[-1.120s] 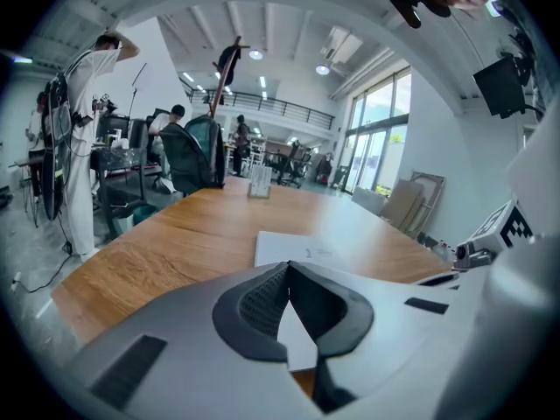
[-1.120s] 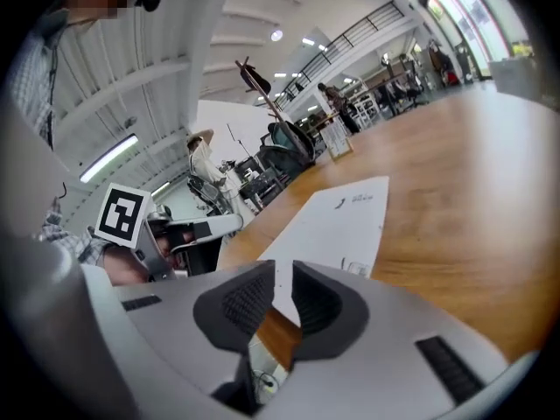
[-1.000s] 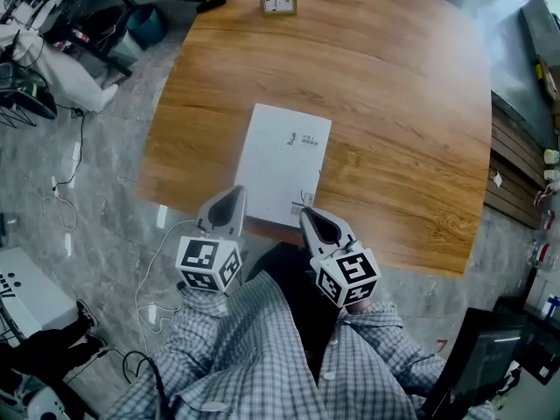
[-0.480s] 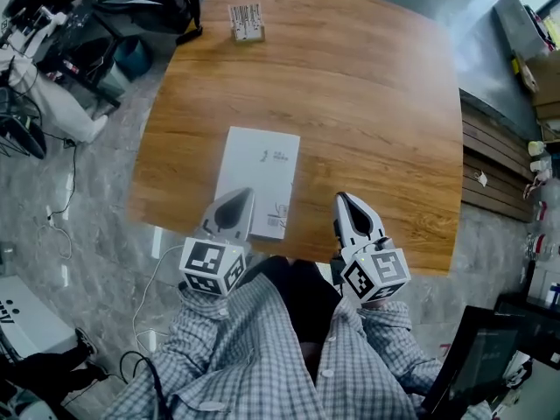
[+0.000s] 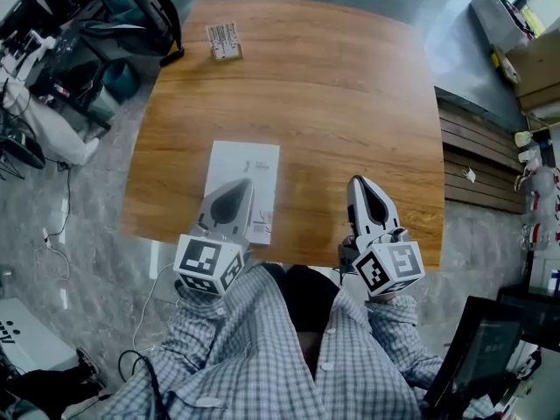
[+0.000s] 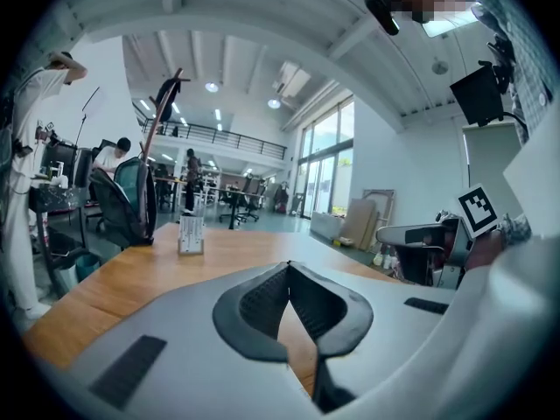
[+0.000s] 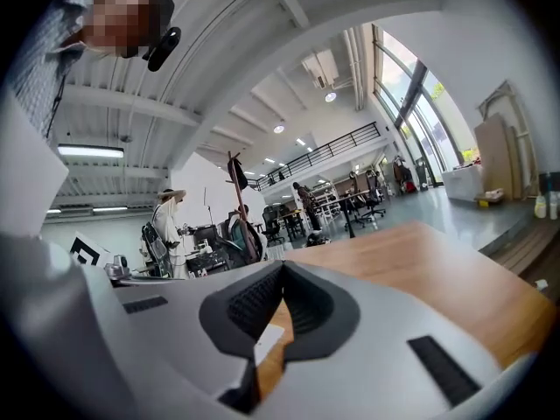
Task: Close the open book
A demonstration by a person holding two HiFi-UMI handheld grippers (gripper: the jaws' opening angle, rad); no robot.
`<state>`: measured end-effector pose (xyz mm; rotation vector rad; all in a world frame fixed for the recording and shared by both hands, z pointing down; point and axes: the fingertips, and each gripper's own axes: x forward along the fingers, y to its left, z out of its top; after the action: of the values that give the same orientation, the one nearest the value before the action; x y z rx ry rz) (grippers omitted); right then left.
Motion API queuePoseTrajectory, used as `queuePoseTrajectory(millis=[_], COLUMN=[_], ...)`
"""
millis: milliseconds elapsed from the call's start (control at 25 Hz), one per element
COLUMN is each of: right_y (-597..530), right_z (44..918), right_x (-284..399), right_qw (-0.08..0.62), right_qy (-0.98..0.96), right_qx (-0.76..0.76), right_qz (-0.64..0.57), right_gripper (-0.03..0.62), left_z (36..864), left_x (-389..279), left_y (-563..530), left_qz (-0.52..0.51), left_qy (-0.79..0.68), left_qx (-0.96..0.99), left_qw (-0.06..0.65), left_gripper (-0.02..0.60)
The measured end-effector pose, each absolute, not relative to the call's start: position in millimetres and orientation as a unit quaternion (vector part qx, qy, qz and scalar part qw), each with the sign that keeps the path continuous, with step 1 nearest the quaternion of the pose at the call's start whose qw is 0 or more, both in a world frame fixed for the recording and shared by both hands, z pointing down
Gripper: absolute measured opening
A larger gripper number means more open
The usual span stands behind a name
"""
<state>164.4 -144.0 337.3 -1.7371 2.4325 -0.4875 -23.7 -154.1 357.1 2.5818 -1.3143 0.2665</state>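
Observation:
The white book (image 5: 246,164) lies shut, cover up, on the wooden table (image 5: 350,103) near its front edge. My left gripper (image 5: 246,183) hangs above the book's near end, its jaws shut with nothing between them; the left gripper view (image 6: 288,265) shows the pads meeting at the tip. My right gripper (image 5: 356,180) is held over bare wood to the right of the book, apart from it. It is also shut and empty, as the right gripper view (image 7: 282,265) shows.
A small upright card stand (image 5: 223,40) is at the table's far left and also appears in the left gripper view (image 6: 191,234). Bags and a chair (image 5: 131,24) crowd the floor at the left. Wooden planks (image 5: 472,147) lie at the right. People stand in the distance.
Both grippers have lifted and drawn back toward the person. The right one has left the book's near right corner and moved right over bare wood. The book stays shut.

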Motion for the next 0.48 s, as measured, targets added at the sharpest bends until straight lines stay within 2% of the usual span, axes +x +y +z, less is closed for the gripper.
queuePoseTrajectory(millis=[480], right_y=[-142.8], right_z=[291.0], right_x=[177.1], right_qw=[0.08], right_qy=[0.802], right_qx=[-0.585], right_qz=[-0.088], right_gripper=[0.02], left_z=[319.2], left_x=[-27.3], left_y=[-157.6], left_qz=[0.061], left_qy=[-0.454], left_qx=[0.885], left_qw=[0.087], left_gripper=[0.009])
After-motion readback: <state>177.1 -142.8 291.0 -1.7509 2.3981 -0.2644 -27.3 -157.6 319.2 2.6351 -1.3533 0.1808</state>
